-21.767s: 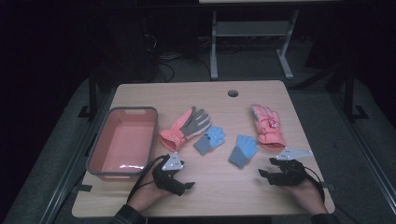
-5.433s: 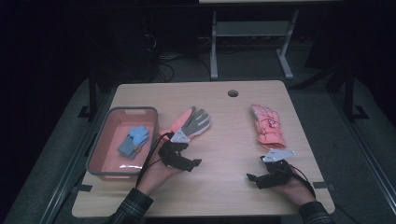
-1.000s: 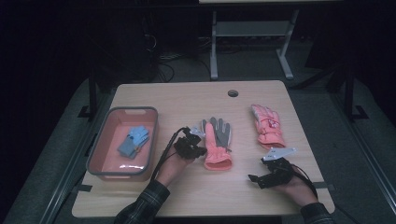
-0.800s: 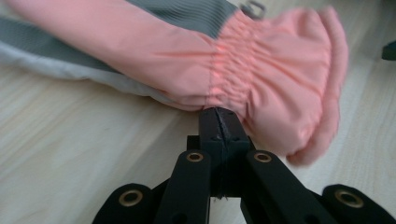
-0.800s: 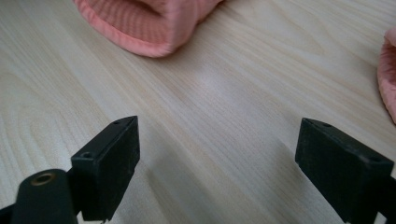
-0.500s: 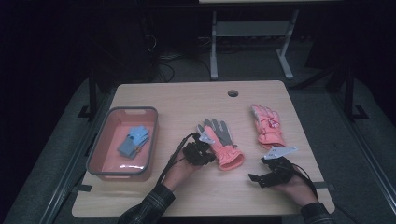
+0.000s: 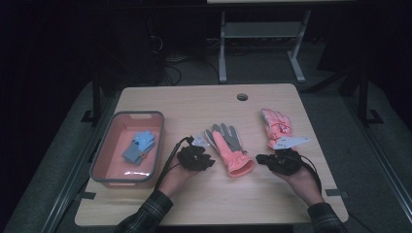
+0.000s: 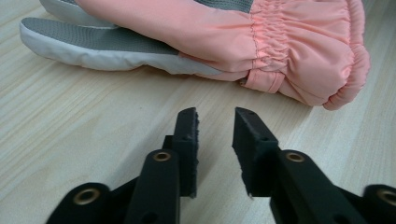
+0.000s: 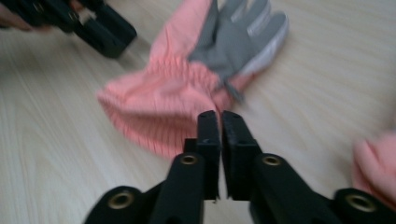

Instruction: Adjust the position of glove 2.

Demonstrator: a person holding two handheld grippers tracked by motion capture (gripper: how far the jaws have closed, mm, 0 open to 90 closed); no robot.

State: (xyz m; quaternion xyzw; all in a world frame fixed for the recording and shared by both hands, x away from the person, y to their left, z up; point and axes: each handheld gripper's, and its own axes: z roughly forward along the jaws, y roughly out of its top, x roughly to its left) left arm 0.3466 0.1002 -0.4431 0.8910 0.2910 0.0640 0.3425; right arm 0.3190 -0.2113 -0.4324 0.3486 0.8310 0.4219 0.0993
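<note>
1. High view: your left gripper [image 7: 196,158] sits just left of the pink-and-grey glove [image 7: 228,150], jaws just opened slightly, nothing between.
2. Your right gripper [image 7: 281,161], right of it, has just closed empty.
3. Beyond lies the second pink glove [image 7: 275,126].

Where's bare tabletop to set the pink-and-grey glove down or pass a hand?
Free: the far strip of the table between the bin and the cable hole, and the near edge in front of both hands. Crowded: the middle, where the pink-and-grey glove, left gripper, right gripper and second pink glove sit close.
</note>
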